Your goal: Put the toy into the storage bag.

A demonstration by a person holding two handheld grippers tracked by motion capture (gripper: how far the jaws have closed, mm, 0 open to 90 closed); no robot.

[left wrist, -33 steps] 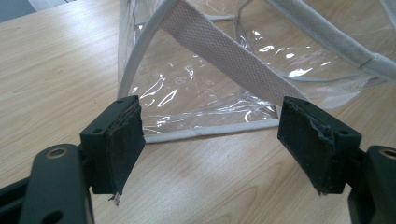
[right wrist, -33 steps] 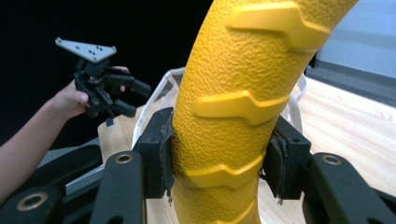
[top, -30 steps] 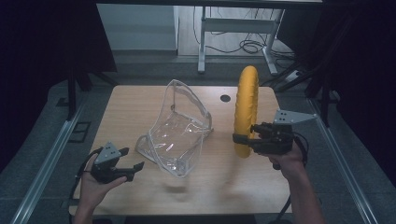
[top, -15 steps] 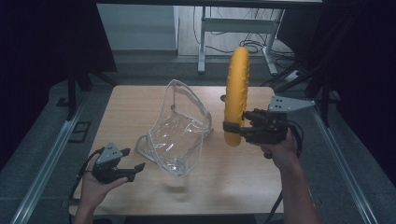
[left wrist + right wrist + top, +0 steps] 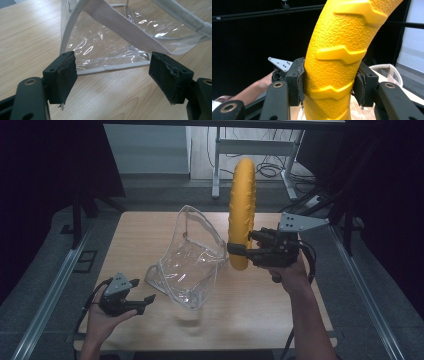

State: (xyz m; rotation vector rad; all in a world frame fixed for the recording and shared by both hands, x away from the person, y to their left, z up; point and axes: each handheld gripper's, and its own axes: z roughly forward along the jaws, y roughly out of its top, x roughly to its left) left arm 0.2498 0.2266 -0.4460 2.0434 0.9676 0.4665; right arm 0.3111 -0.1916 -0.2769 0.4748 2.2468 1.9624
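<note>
A yellow ribbed ring (image 5: 242,210) stands upright on edge in the air above the table, and my right gripper (image 5: 239,250) is shut on its lower part. In the right gripper view the pads (image 5: 297,80) press both sides of the yellow ring (image 5: 337,50). A clear plastic bag (image 5: 187,257) with white trim lies open on the table, just left of the ring. My left gripper (image 5: 145,299) stays open near the front left, close to the bag's lower corner. In the left gripper view the bag (image 5: 120,32) and its woven strap (image 5: 125,27) lie just beyond the open left gripper (image 5: 112,72).
The wooden table (image 5: 150,235) has a small dark hole near its far right edge. A metal desk frame (image 5: 250,150) and cables stand on the floor behind the table. Rails (image 5: 50,290) run along both sides of the table.
My right gripper has lifted the yellow ring and carried it left, toward the bag. The left gripper has barely moved.
</note>
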